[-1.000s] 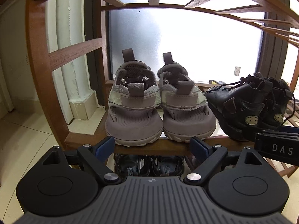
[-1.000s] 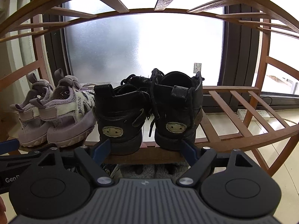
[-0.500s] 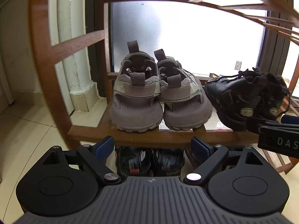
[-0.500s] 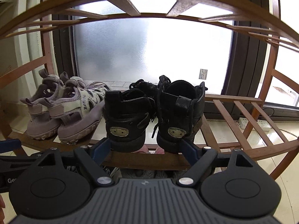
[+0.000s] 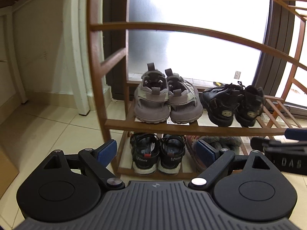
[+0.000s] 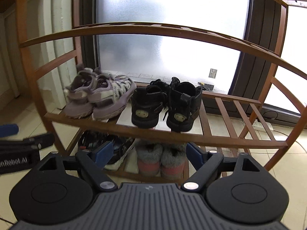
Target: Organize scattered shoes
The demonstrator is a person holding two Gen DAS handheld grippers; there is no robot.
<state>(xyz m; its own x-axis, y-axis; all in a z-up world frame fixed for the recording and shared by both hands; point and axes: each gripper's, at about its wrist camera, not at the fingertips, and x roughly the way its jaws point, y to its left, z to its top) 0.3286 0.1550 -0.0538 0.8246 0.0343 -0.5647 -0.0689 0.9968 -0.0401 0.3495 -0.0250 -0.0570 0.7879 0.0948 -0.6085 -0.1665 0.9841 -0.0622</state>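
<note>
Your left gripper: tilted downward toward the front of the shoe rack, jaws spread wide, nothing between the blue pads. It stands clear of the rack's front edge.
Your right gripper: tilted downward the same way, jaws wide apart and empty. It shows at the right edge of the left wrist view, beside the other tool and level with it.
Shoe rack: brown wooden slats, two shelves in view, standing on pale floor tiles in front of a frosted glass door.
Grey sandals: a pair on the upper shelf at the left end, heels toward you, side by side and touching.
Black boots: a pair on the upper shelf just right of the grey sandals, heels toward you, laces loose. The slats to their right are bare.
Black sandals: a pair on the lower shelf, under the grey pair, heels toward you.
Furry slippers: grey fur with pink heels, a pair on the lower shelf under the black boots, seen between the right gripper's pads.
</note>
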